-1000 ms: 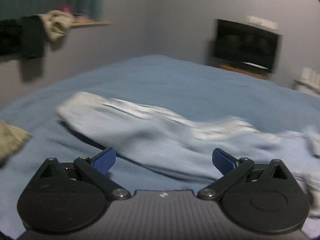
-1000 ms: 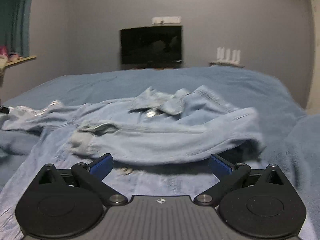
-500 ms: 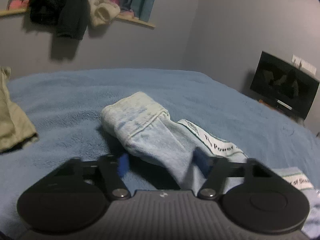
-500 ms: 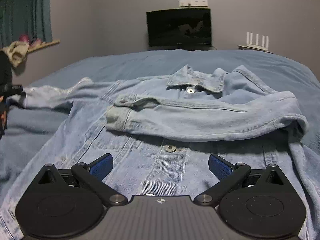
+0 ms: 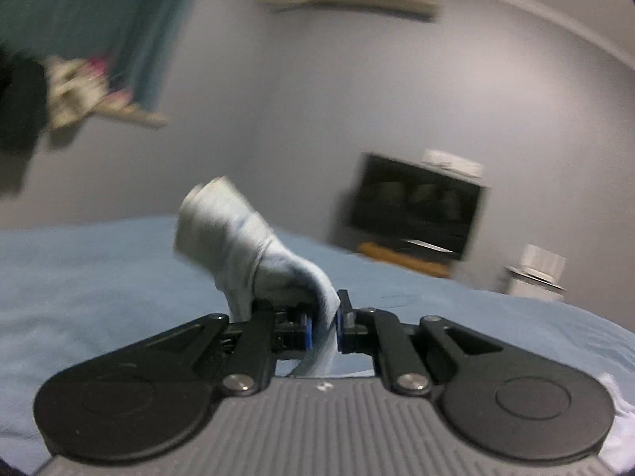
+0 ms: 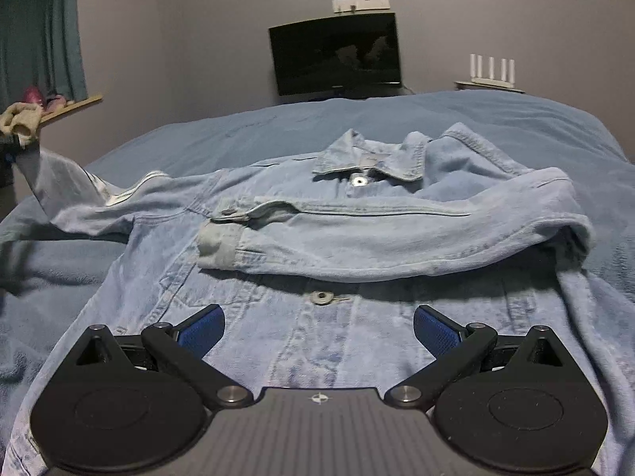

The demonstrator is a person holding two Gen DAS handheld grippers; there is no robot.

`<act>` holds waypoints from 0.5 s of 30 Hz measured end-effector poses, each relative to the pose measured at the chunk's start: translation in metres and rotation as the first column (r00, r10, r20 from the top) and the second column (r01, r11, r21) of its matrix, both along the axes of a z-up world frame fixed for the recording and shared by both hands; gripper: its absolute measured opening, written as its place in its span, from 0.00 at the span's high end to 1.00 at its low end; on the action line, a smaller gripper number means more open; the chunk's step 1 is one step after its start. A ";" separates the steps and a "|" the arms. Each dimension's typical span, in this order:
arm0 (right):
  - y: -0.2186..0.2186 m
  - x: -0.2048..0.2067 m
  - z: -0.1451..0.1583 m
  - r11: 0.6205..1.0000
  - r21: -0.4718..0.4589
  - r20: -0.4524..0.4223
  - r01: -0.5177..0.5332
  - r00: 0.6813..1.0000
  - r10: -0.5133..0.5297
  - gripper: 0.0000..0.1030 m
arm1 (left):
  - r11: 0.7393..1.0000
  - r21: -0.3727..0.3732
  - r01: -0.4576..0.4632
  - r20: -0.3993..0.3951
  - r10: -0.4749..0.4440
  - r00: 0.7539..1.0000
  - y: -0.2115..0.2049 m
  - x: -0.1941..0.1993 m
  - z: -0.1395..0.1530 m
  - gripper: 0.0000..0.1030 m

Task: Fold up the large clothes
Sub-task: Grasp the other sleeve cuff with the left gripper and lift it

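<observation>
A light blue denim jacket (image 6: 317, 246) lies front up on the blue bed (image 6: 397, 119), collar at the far side. One sleeve (image 6: 397, 238) is folded across its chest. My left gripper (image 5: 322, 327) is shut on the other sleeve (image 5: 246, 254) near its cuff and holds it raised above the bed; in the right wrist view this lifted sleeve (image 6: 59, 190) rises at the far left. My right gripper (image 6: 317, 329) is open and empty, low over the jacket's lower front.
A dark TV (image 6: 335, 53) stands against the far wall with a white router (image 6: 492, 69) to its right. A window ledge (image 6: 71, 105) with clothes and a teal curtain is at the left.
My left gripper has shut on the sleeve near its cuff and lifted it off the bed. The right gripper has stayed open, shifting slightly over the jacket.
</observation>
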State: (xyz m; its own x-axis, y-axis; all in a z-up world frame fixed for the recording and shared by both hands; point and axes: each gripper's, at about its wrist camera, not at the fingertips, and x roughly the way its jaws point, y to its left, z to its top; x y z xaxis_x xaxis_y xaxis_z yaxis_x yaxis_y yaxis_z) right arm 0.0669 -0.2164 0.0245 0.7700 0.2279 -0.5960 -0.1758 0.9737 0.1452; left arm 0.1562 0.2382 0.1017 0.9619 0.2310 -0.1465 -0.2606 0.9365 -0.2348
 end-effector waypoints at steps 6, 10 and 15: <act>-0.009 -0.003 0.000 1.000 0.002 -0.043 0.008 0.999 -0.008 0.01 | 0.962 0.092 0.255 0.029 -0.259 0.965 -0.117 0.028 0.047 0.97; -0.006 -0.008 0.002 1.000 -0.005 -0.028 -0.018 0.999 0.018 0.01 | 0.896 0.167 0.412 0.010 -0.419 0.908 -0.214 0.047 0.060 0.98; -0.001 -0.010 -0.001 0.998 -0.006 -0.037 -0.058 0.998 0.058 0.01 | 0.796 0.211 0.568 -0.064 -0.568 0.820 -0.336 0.072 0.049 0.99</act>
State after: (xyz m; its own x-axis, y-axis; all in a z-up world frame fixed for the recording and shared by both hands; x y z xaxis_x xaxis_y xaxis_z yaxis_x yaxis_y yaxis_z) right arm 0.0570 -0.2170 0.0238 0.7333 0.2671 -0.6253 -0.2266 0.9630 0.1456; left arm 0.2283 -0.0976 0.1504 0.9303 -0.3323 -0.1552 0.3342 0.9424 -0.0146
